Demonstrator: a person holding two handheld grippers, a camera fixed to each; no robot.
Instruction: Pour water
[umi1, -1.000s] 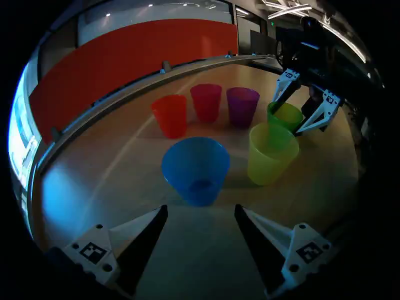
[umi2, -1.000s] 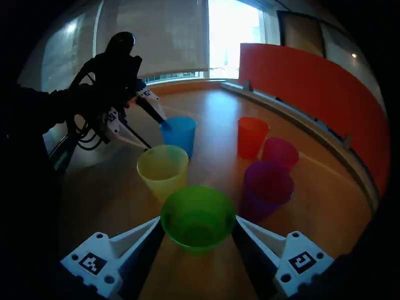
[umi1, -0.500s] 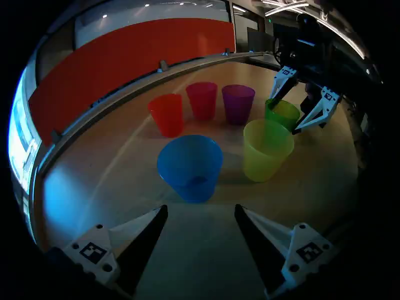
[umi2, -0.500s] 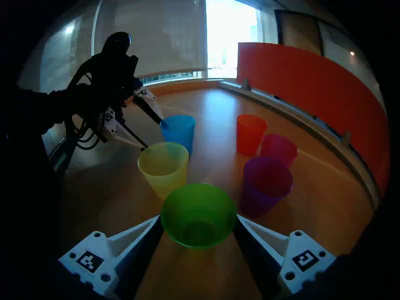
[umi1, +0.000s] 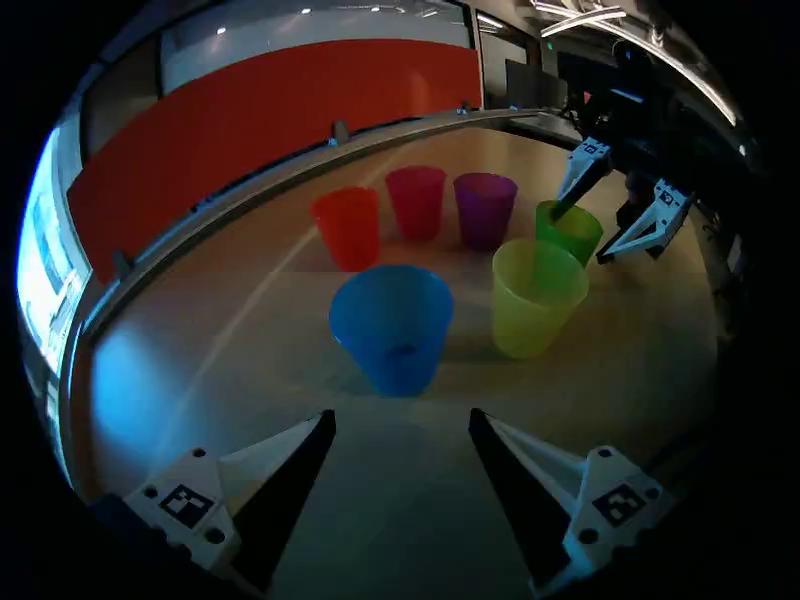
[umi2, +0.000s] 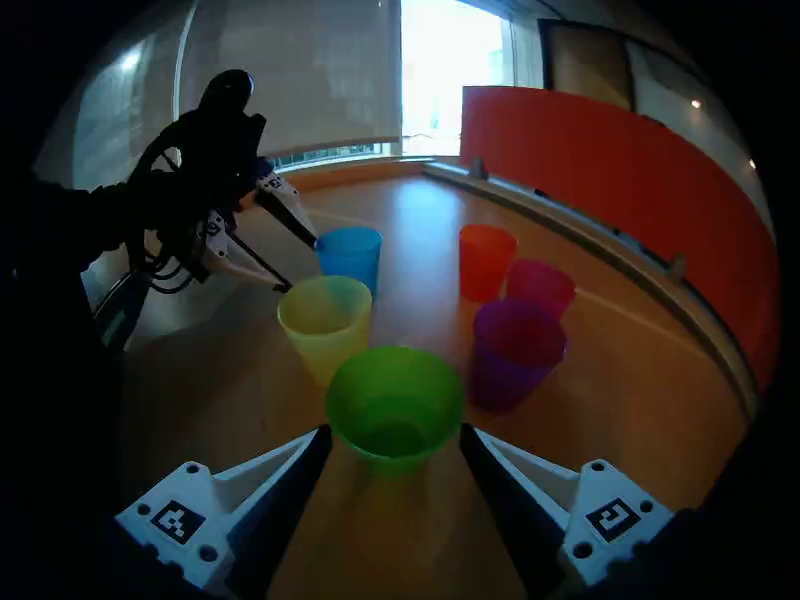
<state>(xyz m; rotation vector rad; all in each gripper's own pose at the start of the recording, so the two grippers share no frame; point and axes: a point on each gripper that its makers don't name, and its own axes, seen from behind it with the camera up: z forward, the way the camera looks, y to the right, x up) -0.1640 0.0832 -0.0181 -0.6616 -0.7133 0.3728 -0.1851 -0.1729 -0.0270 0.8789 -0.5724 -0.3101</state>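
A blue cup (umi1: 392, 325) stands upright on the wooden table (umi1: 230, 340), just ahead of my left gripper (umi1: 398, 415), which is open and apart from it. The same blue cup (umi2: 349, 256) is beside the left gripper (umi2: 300, 265) in the right gripper view. A green cup (umi2: 393, 405) stands at the fingertips of my right gripper (umi2: 392, 432), which is open and straddles it without pressing. From the left gripper view, the right gripper (umi1: 578, 238) has one finger at the rim of the green cup (umi1: 570, 228) and the other clear of it.
A yellow cup (umi1: 535, 295) stands between the blue and green ones. Orange (umi1: 347, 225), magenta (umi1: 417, 200) and purple (umi1: 485, 208) cups form a row behind. A red partition (umi1: 270, 110) with a rail runs along the table's far edge. A person's dark arm (umi2: 90, 220) holds the left gripper.
The right gripper has drawn back a little, so the green cup now sits farther out at its fingertips. The left gripper view has shifted slightly; the cups have not moved.
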